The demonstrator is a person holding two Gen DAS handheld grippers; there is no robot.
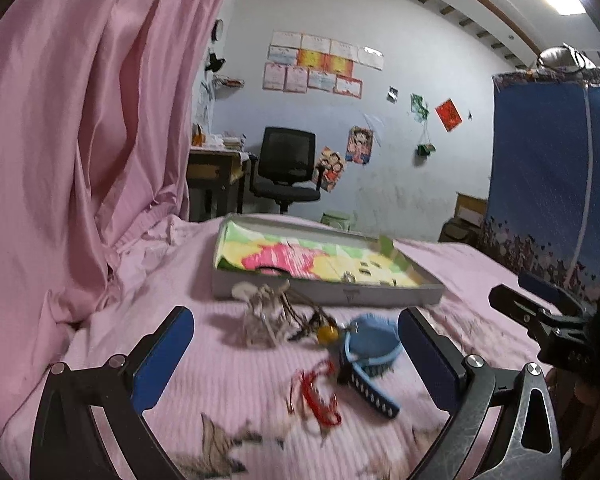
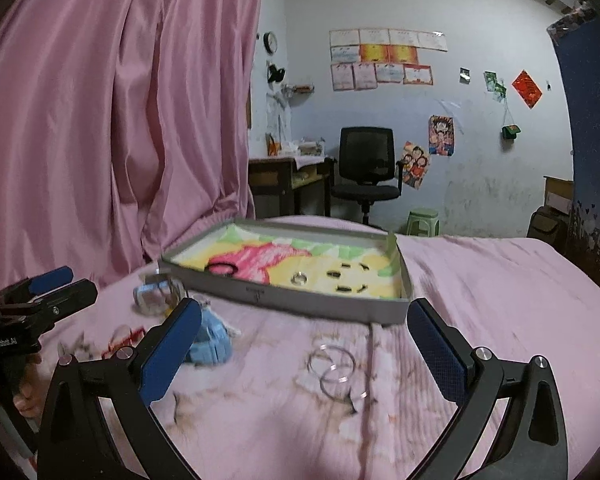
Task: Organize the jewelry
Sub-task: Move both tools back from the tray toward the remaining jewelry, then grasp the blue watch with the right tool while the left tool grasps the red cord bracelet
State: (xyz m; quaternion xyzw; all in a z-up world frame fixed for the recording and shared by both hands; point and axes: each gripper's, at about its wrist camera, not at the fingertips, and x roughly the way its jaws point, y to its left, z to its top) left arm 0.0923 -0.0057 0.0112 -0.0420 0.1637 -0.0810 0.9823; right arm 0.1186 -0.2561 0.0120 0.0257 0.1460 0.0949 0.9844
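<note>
On a bed covered with a pink ribbed bedspread (image 2: 480, 280) lies a shallow grey rectangular tray (image 2: 300, 300) whose floor is lined with a bright pink, yellow and green picture, and it already holds a dark round ring-shaped band (image 2: 221, 269) near its left end, a silver ring (image 2: 299, 279) near the middle and several small dark pieces (image 2: 346, 278) scattered over the yellow part. The left gripper (image 1: 296, 354), with blue pads on black fingers, hangs released and wide apart above the bedspread, holding nothing; between and just beyond its fingers lies a loose heap of jewelry: a pale beaded tangle (image 1: 260, 312) just in front of the tray's near wall, an amber-coloured bead on dark cords (image 1: 326, 333), a light blue bracelet (image 1: 374, 338), a dark blue studded strap (image 1: 374, 394) and a red string bracelet (image 1: 318, 398) nearest the camera, though motion blur hides finer detail. The right gripper (image 2: 304, 348) is likewise spread open and empty, and on the bedspread between its fingers lie thin silver hoop rings (image 2: 334, 372) overlapping one another, apart from the tray. Beside its left finger sits a light blue beaded band, partly hidden by the pad. A pink curtain (image 1: 80, 140) hangs to the left of the bed, and a black office chair (image 2: 366, 168) stands by the far wall under a cluster of papers and posters
</note>
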